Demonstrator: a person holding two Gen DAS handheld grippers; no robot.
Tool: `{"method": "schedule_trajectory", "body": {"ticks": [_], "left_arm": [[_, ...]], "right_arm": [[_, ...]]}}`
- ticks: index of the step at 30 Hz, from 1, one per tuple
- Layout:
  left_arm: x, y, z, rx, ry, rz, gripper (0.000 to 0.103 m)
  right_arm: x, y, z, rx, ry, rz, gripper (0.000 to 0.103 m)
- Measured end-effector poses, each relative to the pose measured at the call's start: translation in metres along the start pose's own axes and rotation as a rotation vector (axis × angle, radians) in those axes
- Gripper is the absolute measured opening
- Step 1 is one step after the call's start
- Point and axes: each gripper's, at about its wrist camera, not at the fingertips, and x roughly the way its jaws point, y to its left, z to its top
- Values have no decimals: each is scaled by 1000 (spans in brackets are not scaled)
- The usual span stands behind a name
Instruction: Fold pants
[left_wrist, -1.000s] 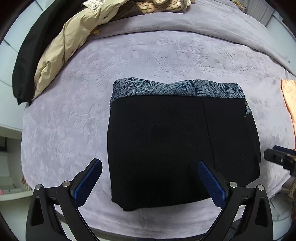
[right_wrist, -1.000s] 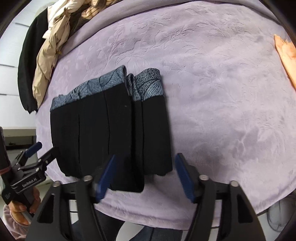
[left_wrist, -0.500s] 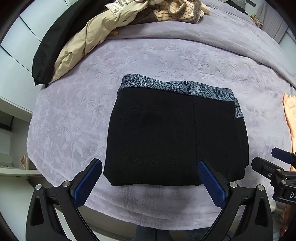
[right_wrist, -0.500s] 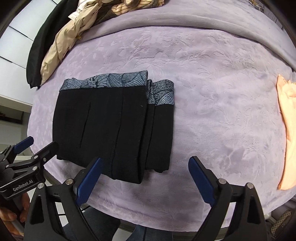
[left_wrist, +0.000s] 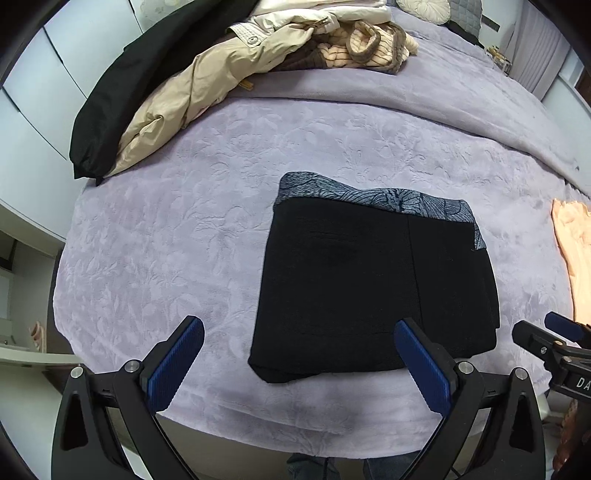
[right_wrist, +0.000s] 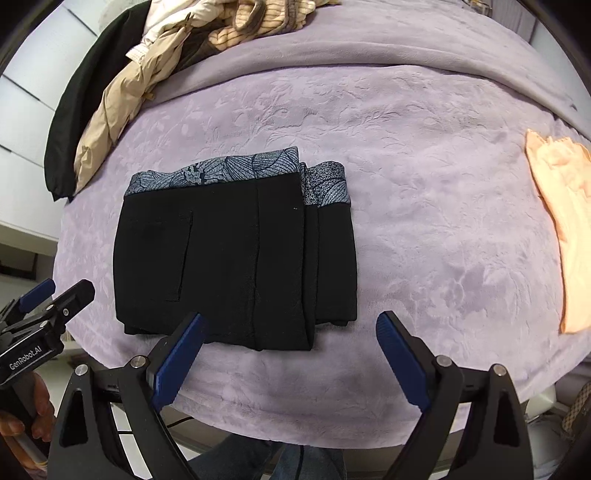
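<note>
Pants (left_wrist: 373, 288) were black, waistband (left_wrist: 376, 195) grey-blue with dark leaf-vein print; second waistband layer (right_wrist: 327, 184) showed finer speckled print. Bed cover (right_wrist: 424, 229) was pale lilac, embossed with leaf-and-flower relief. Plain lilac blanket (left_wrist: 369, 92) lay beyond it. Black coat (left_wrist: 118, 92), beige jacket (left_wrist: 192, 92), peach-and-brown striped knit (left_wrist: 354, 51) were heaped at far side. Peach cloth (right_wrist: 561, 221) lay at right. Left tool (left_wrist: 295, 363) was black with blue ribbed pads (left_wrist: 175, 363); right tool (right_wrist: 288, 354) was black, pads (right_wrist: 399, 358) blue.
</note>
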Motion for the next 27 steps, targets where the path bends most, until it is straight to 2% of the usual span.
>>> {"method": "schedule_trajectory", "body": {"ticks": [10,20,27], "left_arm": [[-25,17,-11,42,-46,-33,103],[-28,25,-38,68,-45,-41,103],[-27,31,-46,46,-46,-23,103]], "right_arm": [[-23,27,-17,8,-41,-15,95],[-33,37,-35,19,-73,-39,95],[-39,39,-45,24,-89,-49,95]]}}
